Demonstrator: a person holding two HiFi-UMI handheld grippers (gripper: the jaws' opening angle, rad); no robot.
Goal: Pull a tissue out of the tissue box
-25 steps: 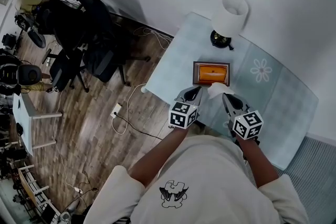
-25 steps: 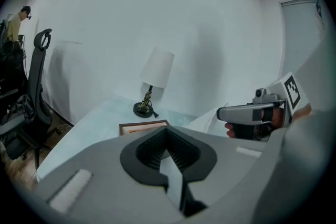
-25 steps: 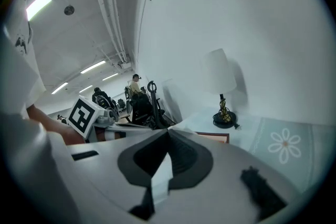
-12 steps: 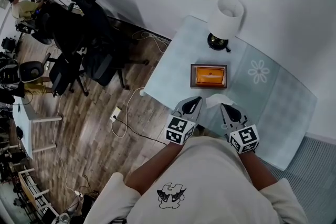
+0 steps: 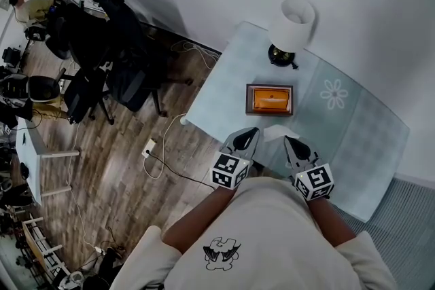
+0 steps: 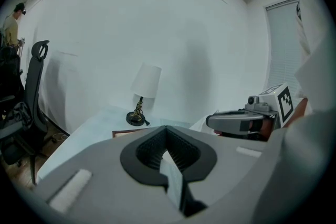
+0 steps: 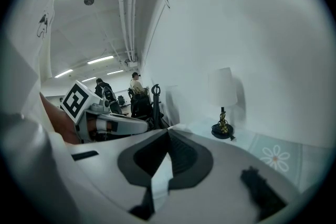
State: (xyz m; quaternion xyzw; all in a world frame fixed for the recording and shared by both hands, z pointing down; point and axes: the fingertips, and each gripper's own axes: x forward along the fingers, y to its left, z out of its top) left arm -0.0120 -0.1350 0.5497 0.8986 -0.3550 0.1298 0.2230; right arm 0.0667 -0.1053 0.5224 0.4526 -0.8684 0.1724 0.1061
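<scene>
Two claws are in play, both pressed shut. The left claw has its dark pads together on a thin pale sliver. The right claw is shut the same way, with a white wedge of paper caught between its pads. From the head view both seem to grip the same tissue, which hangs between the two tips, clear of its box. It sits closer to the right claw, over the near edge of the table.

Just beyond the tissue, further onto the pale blue table, the tissue box lies flat, a brown frame around an orange top. Neither claw touches it. Past the box, near the wall, stands a lamp with a white shade on a dark base. A white flower print marks the table to the right of the box. Dark office chairs stand on the wooden floor well off to the left.
</scene>
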